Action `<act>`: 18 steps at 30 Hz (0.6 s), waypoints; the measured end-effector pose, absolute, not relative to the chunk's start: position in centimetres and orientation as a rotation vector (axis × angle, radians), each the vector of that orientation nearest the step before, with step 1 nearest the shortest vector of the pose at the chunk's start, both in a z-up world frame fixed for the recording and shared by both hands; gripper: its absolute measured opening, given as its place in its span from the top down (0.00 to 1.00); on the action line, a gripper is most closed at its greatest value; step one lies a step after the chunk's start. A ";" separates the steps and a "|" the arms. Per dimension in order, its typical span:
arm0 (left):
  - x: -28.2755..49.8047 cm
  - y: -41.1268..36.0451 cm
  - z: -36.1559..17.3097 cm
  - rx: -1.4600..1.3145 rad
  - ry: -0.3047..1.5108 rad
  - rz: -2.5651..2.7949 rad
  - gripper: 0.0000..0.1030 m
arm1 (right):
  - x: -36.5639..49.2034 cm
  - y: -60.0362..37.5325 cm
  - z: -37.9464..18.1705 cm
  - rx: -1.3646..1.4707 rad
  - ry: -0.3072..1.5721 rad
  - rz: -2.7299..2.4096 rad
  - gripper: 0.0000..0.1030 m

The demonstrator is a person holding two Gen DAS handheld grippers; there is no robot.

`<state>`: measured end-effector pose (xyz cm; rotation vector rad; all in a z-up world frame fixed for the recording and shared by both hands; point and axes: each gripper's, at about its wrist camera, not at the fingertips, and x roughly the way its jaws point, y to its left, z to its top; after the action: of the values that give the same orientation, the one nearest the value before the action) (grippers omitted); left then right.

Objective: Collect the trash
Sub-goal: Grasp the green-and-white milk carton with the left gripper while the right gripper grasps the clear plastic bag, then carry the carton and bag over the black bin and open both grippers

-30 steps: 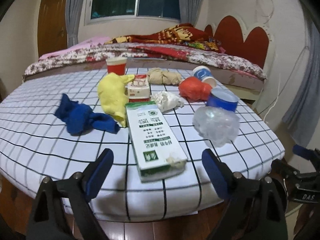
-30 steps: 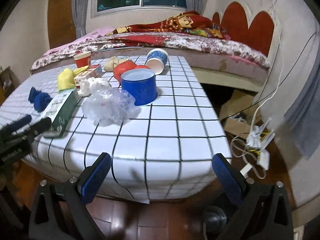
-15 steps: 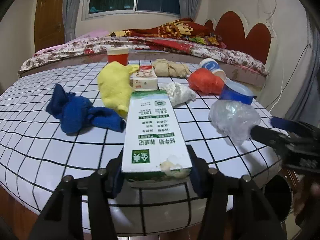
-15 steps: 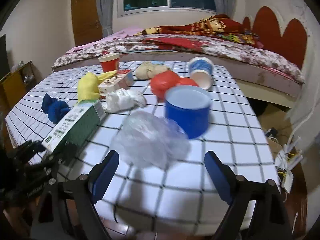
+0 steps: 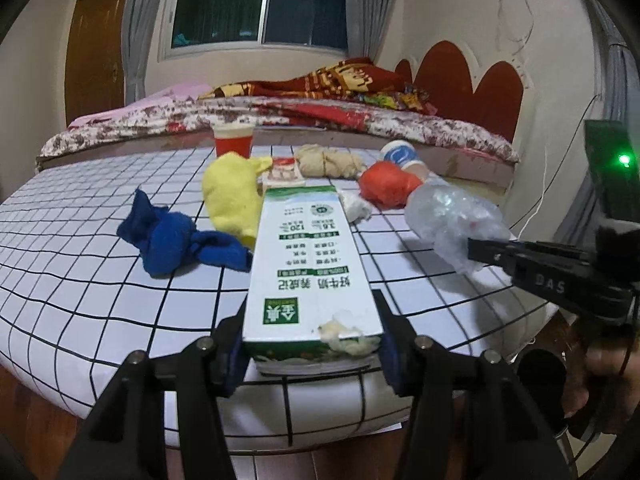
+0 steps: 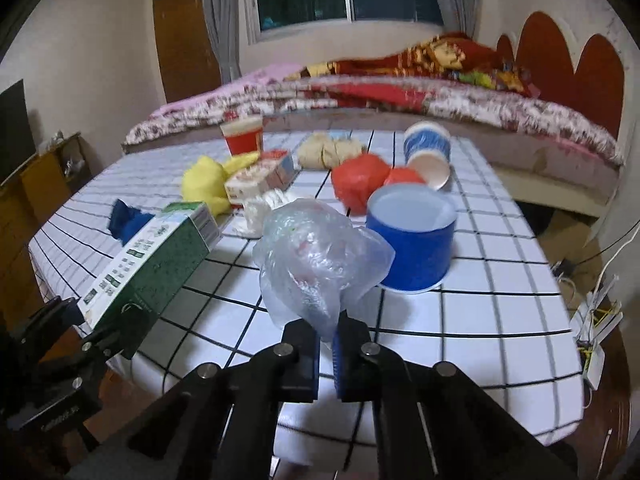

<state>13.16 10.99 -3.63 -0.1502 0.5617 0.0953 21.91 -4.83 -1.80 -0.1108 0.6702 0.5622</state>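
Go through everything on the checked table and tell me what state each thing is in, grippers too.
Left gripper: shut on the milk carton.
Milk carton: lying flat, near end torn.
Right gripper: shut on the clear plastic bag.
Clear plastic bag: crumpled, pinched at its near end.
Blue tub: upright, open, no lid.
Blue-and-white paper cup: tipped on its side.
Red cup: upright.
Blue cloth: bunched.
Yellow cloth: bunched.

A bedroom at night, as we see it

We face a dark, white-framed sliding window (image 5: 260, 8) with grey curtains (image 5: 138, 28), a brown wooden door (image 5: 94, 48) to its left, cream walls (image 5: 452, 20), a bed under a floral quilt (image 5: 420, 124) with a red scalloped headboard (image 5: 476, 84), and reddish wooden floorboards (image 5: 36, 436).
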 end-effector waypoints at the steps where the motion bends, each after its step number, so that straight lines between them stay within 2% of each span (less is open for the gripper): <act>1: 13.0 10.8 -3.4 -0.148 0.555 0.089 0.47 | 21.5 -5.3 -1.4 -0.108 0.655 0.556 0.95; 7: 11.9 7.9 -1.8 -0.087 0.505 0.021 0.47 | 18.7 -9.4 0.2 -0.123 0.583 0.481 0.95; 18: 11.9 -0.7 -1.1 -0.020 0.482 -0.207 0.47 | 16.2 -23.8 0.0 -0.028 0.608 0.227 0.95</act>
<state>11.87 -0.73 -1.12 -0.0204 0.4816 -0.2070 16.16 -23.82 0.00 -0.0280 0.6084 0.2272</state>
